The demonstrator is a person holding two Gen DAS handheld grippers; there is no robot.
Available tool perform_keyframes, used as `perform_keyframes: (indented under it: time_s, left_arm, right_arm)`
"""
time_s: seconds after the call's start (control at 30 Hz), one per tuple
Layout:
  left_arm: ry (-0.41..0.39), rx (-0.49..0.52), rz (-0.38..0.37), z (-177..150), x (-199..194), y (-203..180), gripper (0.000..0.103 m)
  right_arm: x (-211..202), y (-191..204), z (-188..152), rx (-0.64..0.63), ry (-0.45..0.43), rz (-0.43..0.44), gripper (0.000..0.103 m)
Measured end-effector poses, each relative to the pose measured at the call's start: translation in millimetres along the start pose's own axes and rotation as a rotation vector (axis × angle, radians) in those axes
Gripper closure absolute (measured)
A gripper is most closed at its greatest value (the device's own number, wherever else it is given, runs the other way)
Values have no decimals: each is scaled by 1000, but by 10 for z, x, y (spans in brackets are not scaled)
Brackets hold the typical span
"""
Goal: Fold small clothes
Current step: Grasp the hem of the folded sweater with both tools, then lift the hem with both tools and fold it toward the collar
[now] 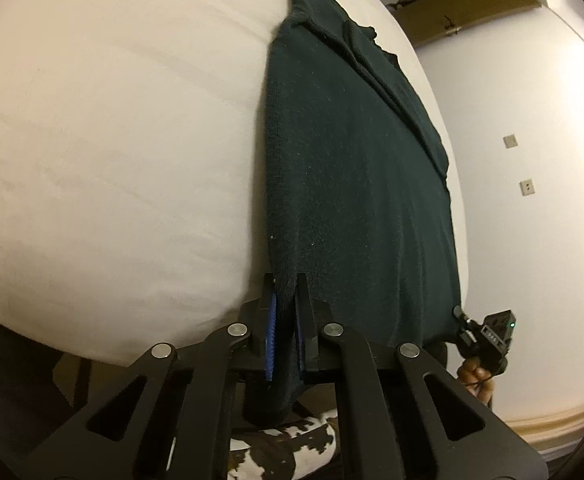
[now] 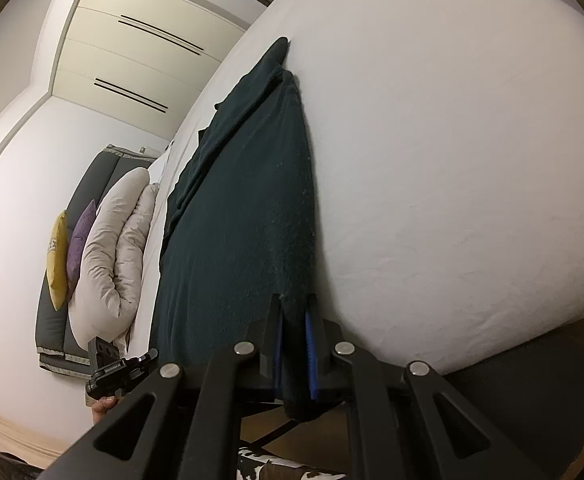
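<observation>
We've got both grippers clamped on the dark green sweater (image 1: pixel 356 168): left gripper (image 1: pixel 285 280) pinching its 6 o'clock corner, right gripper (image 2: pixel 295 300) likewise, bed (image 1: pixel 111 140) underneath.

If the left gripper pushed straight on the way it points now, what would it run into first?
The left gripper is already shut on the near corner of the dark green garment; straight on it would plough into that cloth, with the white bed probably right beneath.

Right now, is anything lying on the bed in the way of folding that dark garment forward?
Nothing visible is. The left gripper and right gripper are both shut on near corners of the dark garment, and the white bed sheet beyond and beside it shows only bare fabric.
</observation>
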State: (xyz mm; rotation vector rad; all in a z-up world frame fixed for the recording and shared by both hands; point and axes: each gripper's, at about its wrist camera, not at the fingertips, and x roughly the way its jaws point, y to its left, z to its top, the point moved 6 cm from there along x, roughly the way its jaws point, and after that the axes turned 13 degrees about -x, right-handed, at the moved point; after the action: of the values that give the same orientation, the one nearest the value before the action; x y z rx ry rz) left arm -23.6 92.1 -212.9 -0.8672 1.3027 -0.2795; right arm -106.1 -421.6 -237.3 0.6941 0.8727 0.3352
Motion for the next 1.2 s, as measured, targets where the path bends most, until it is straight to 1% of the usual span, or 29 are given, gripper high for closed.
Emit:
perform_keyframes:
  time_s: [0.07,0.13,0.3,0.53,0.63,0.73,0.87,0.97,1.1,1.2]
  left_arm:
    - [-4,-1,-9,12,-5,-10,97]
    - [-4,-8,-35,38,-7,-53,98]
    - [-20,-4,-129,107,-155,-238,98]
    - [-50,-22,-257,256,-330,-515,98]
    - [-53,-43,-304,326,-386,-554,98]
    - [-56,-40,-316,417,-392,-621,98]
    - [-54,-26,-328,529,-363,-751,98]
    - [-63,-18,-337,658,-361,-850,98]
    - [-86,-28,-352,1061,-310,-1055,98]
    - [-101,-29,-353,1451,-229,-1272,98]
  right_arm:
    - [5,24,3,-10,4,-3,93]
    - [-1,50,22,-18,4,4,93]
    - [-43,181,105,-43,-4,36,93]
    - [-119,353,267,-43,-43,112,93]
    - [-77,448,329,-59,-23,124,93]
    - [-2,568,410,-81,3,135,93]
    - [70,756,641,-84,-7,198,93]
    - [180,865,880,-77,-11,229,93]
    - [397,918,1281,-58,-21,242,93]
    - [600,886,1652,-28,-41,241,93]
